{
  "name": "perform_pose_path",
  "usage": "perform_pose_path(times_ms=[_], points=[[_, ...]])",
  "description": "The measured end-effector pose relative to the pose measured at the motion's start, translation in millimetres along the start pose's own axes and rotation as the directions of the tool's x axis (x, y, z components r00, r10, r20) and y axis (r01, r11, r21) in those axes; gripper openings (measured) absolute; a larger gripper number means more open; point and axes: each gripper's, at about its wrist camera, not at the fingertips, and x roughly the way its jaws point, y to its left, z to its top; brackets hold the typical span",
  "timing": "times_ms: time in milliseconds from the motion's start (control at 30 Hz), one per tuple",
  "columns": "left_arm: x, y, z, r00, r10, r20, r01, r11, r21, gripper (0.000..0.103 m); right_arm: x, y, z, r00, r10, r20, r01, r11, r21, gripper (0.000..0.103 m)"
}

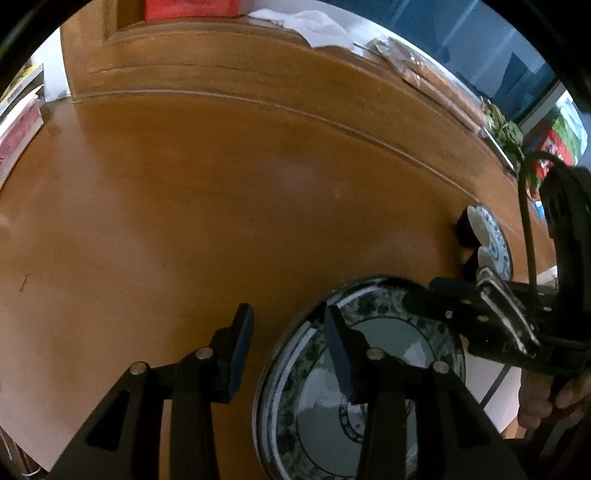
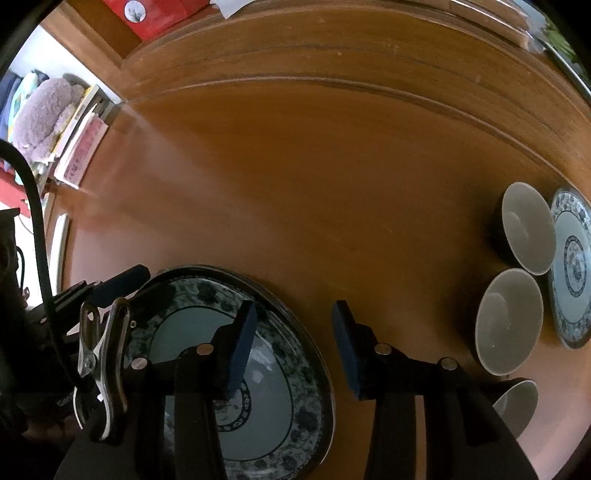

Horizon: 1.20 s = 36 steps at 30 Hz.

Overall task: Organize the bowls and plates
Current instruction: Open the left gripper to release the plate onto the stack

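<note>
A large blue-and-white patterned plate (image 1: 391, 332) lies on the brown wooden table (image 1: 221, 206), with a gripper on either side of it. My left gripper (image 1: 288, 314) stands open across the plate's left rim, one finger over the plate and one over bare wood. My right gripper (image 2: 294, 308) stands open the same way across the right rim of the plate (image 2: 280, 398). No pad presses on the rim. Three grey-white bowls (image 2: 509, 321) and a smaller patterned plate (image 2: 572, 266) sit at the right of the right wrist view.
A raised wooden ledge (image 2: 332, 55) runs along the table's far side. On it are a red box (image 2: 159, 14), white paper (image 1: 314, 26) and leafy greens (image 1: 506, 129). Books (image 2: 85, 144) and a purple plush toy (image 2: 44, 110) lie beyond the left edge.
</note>
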Motion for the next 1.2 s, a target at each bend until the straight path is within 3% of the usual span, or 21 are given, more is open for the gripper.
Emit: perform_pose_path(times_ms=[167,467,533,567,700,900,1000,1100,1200], points=[[-20.0,2.9,0.0,0.996,-0.042,0.079,0.042,0.999,-0.003,0.042,-15.8,-11.9,-8.7,0.999,-0.008,0.039,0.007,1.0,0.026,0.041],[-40.3,2.7,-18.0,0.993,-0.054,0.105,0.055,0.998,-0.005,0.042,-40.4,-23.6,-42.9,0.995,0.085,0.046,-0.088,0.995,0.048,0.041],[-39.1,2.8,-25.1,0.994,-0.05,0.099,0.053,0.998,-0.023,0.042,-49.3,-26.2,-55.8,0.994,0.097,0.056,-0.099,0.994,0.033,0.018],[-39.6,4.8,-28.2,0.994,-0.048,0.096,0.051,0.998,-0.031,0.042,-51.0,-26.1,-61.0,0.993,0.1,0.055,-0.101,0.995,0.022,0.012],[-39.7,15.1,-43.9,0.997,-0.027,0.079,0.034,0.996,-0.088,0.041,-45.6,-28.5,-80.5,0.994,0.105,0.012,-0.105,0.994,0.009,0.002],[-37.9,16.0,-68.2,0.996,0.012,0.085,-0.003,0.994,-0.106,0.04,-36.3,-6.0,-95.7,0.998,0.056,0.04,-0.053,0.996,-0.074,0.002],[-37.0,15.0,-80.3,0.997,0.031,0.064,-0.025,0.995,-0.094,0.039,-33.9,-3.1,-103.1,0.995,0.087,0.05,-0.085,0.996,-0.042,0.002],[-46.1,13.9,-84.4,0.994,0.002,0.108,0.003,0.999,-0.045,0.039,-39.7,-5.6,-110.5,0.987,0.127,0.098,-0.128,0.992,0.003,0.002],[-50.3,9.4,-79.2,0.992,-0.032,0.123,0.032,0.999,-0.001,0.039,-52.4,-6.5,-106.5,0.977,0.119,0.177,-0.127,0.991,0.034,0.002]])
